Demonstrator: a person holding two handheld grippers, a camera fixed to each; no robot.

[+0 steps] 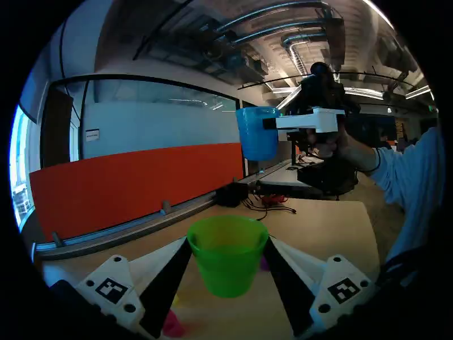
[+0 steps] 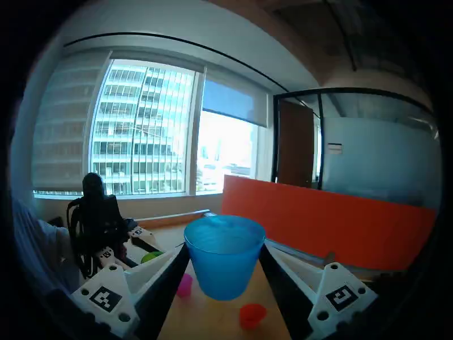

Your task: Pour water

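spillage is the main worry. nearest, the left gripper [image 1: 227,271] clamps the green cup [image 1: 227,252] by its tapered sides, so it could slide down if the hold slackens. farther off, the right gripper [image 2: 225,272] clamps the blue cup [image 2: 225,255], held high and well apart from the green one. tipped from there, the stream would likely miss or splash onto the table [image 2: 218,326]. both cups are upright, translucent plastic, wider at the rim. whether either holds water i cannot tell. on the table below sit a pink cup [image 2: 184,285] and a red cup [image 2: 252,315].
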